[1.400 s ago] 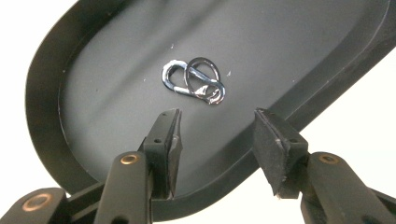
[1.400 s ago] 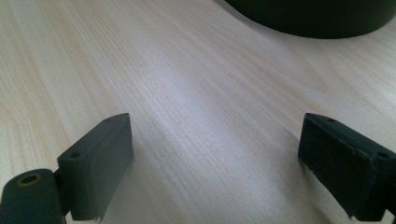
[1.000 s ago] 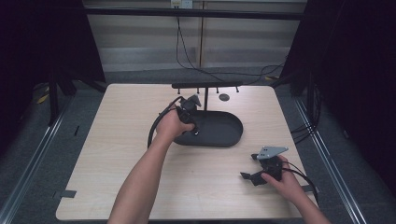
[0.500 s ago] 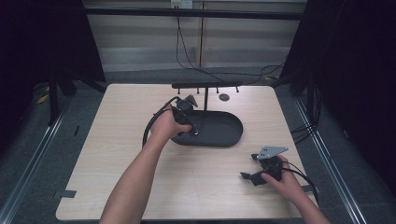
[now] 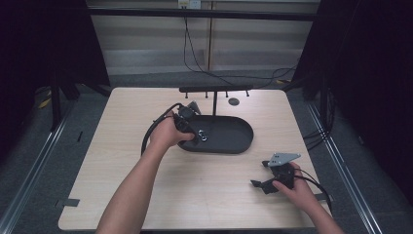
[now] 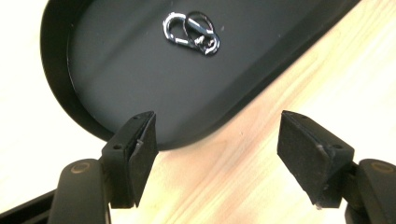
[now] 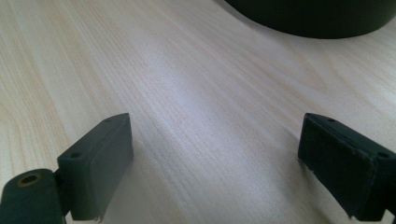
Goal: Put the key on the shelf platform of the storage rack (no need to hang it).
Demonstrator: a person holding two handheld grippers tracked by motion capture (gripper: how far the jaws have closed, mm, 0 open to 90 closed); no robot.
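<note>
Two small metal snap clips (image 6: 191,33), linked or overlapping, are seen lying on the floor of a black oval tray (image 5: 238,141), toward its left end. They are judged to be light, rigid and slick, with thin rounded wire that offers little flat face to press on; a slip or a skid across the smooth tray floor is to be expected if they are pinched off-centre. The best hold is judged to be across the narrow width of one loop, near where the two meet, so that both may be lifted together; whether they are actually hooked through one another cannot be told.

The left gripper (image 6: 217,149) is held just over the near-left rim of the tray, its fingers (image 6: 140,149) spread wide with nothing between them. The right gripper (image 7: 215,168) is held low over the bare wooden surface (image 5: 195,195), well apart from the tray, with its fingers (image 7: 105,163) likewise released and empty.

The tray's raised wall stands between the left gripper and the clips, so a descent from above is called for, not a sweep from the side. Behind the tray a black stand with a pegged crossbar (image 5: 214,89) rises, and care is needed near its post. Open room is left on the near and left parts of the surface.
</note>
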